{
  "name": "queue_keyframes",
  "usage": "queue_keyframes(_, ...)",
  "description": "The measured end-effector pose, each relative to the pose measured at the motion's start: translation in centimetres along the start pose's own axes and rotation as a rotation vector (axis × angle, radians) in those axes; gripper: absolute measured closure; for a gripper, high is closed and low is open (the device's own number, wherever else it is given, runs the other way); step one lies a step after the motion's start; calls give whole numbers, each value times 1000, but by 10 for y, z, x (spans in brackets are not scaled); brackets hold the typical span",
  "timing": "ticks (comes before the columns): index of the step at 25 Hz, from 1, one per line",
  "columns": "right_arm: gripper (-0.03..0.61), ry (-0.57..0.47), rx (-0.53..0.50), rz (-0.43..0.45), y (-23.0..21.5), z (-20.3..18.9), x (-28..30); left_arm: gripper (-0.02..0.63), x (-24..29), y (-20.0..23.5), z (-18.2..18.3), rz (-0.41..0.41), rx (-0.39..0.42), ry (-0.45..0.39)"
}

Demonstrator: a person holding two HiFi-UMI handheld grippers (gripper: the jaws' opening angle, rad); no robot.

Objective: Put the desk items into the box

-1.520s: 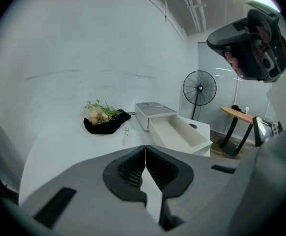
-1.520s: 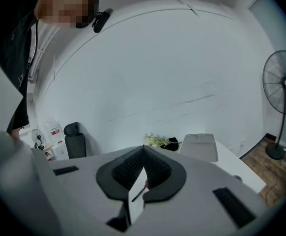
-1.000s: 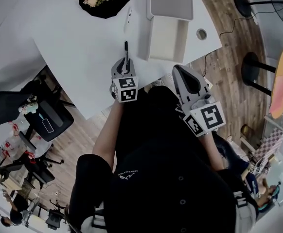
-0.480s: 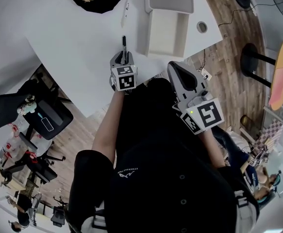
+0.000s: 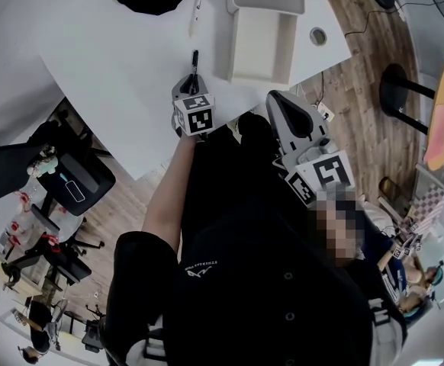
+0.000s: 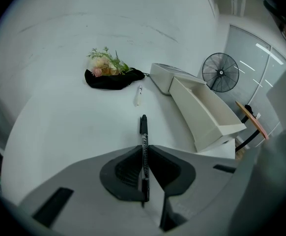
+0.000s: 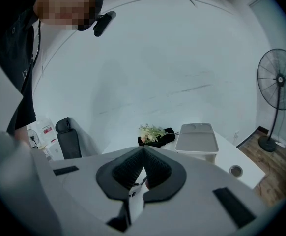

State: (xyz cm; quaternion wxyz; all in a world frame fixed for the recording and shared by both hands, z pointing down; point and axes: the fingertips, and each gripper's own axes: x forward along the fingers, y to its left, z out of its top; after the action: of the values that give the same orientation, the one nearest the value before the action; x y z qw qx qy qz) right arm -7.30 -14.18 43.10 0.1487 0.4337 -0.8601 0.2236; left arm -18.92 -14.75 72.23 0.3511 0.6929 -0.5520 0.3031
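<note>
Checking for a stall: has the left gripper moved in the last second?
No, not noticeably: in the head view the left gripper, shut on the black pen, stays just left of the box's near corner.

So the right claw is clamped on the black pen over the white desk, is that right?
Not quite: the left claw, not the right, is clamped on the black pen over the white desk. The left gripper view shows it.

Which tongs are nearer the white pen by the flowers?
Left. Left tongs, shut on a black marker, point straight at the slim white pen; right tongs hang back at the desk's edge.
</note>
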Motion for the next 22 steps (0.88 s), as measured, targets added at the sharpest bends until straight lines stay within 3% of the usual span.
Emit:
queue_keyframes(8, 580, -5, 2, 16, -6, -2, -8, 568, -4, 6, 8, 41, -6, -30)
queue_keyframes(22, 580, -39, -35, 119, -22, 11, -34, 568, -67, 4, 66, 139, -104, -208)
